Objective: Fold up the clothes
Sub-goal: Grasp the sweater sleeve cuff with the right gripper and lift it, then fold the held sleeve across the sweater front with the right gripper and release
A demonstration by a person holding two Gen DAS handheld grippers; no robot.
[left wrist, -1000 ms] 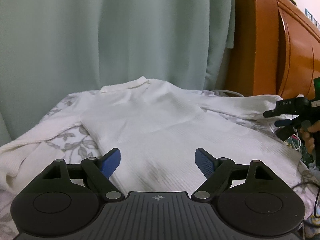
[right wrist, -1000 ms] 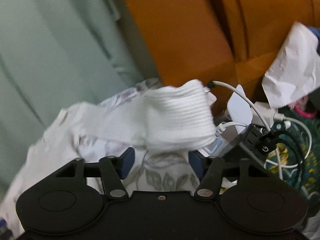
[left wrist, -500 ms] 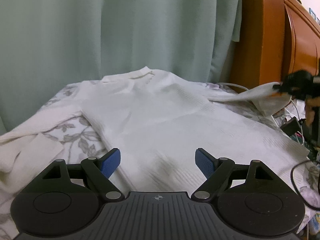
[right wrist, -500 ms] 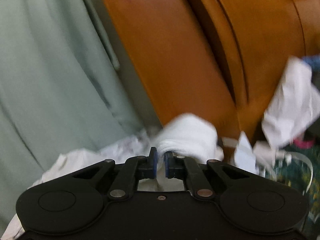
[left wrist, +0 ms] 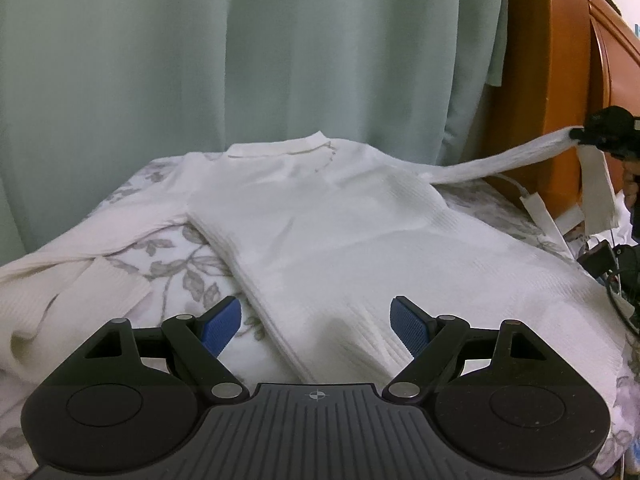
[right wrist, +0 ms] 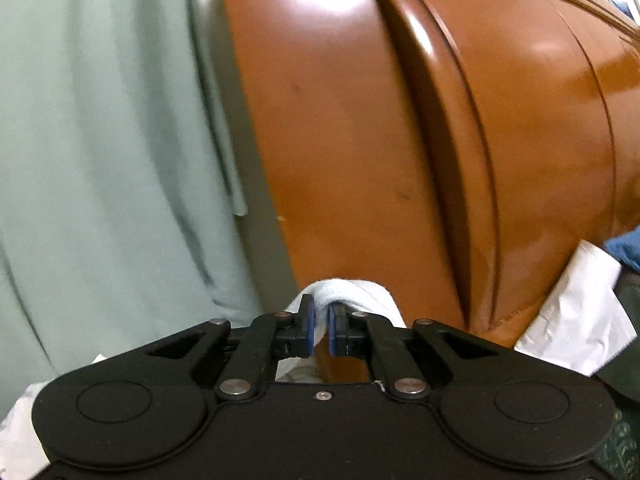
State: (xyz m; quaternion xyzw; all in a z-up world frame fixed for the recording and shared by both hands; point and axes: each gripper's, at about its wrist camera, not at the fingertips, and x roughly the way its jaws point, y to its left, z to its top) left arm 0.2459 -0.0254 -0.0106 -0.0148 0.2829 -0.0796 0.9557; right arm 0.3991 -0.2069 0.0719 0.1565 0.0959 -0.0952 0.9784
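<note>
Your right tool (right wrist: 319,330) is clamped on the cuff end of the sweater's sleeve (right wrist: 348,290), the blue pads pinching a fold of white ribbed knit that bulges over and past the fingertips. Seen from your left wrist, that same right tool (left wrist: 580,136) holds the sleeve (left wrist: 500,160) up off the bed, drawn out in a taut band from the shoulder of the sweater toward the wooden headboard (left wrist: 560,80), with the cuff hanging down beneath the grip. Your left tool (left wrist: 316,326) stands wide open with nothing between its pads, poised just above the hem of the white sweater (left wrist: 340,232). Its left pad is over the floral bedsheet (left wrist: 188,268) just beside the sweater's side edge, and its right pad is over the knit itself. The sweater lies flat on the bed, collar pointing toward the pale green curtain (left wrist: 240,60) and hem nearest your left tool. Its other sleeve (left wrist: 80,276) lies loosely bunched on the sheet, on the side of the sweater away from the headboard. Beside the headboard, on the far side from the curtain, sit white crumpled paper (right wrist: 576,312) and some dark cables (left wrist: 616,280).
</note>
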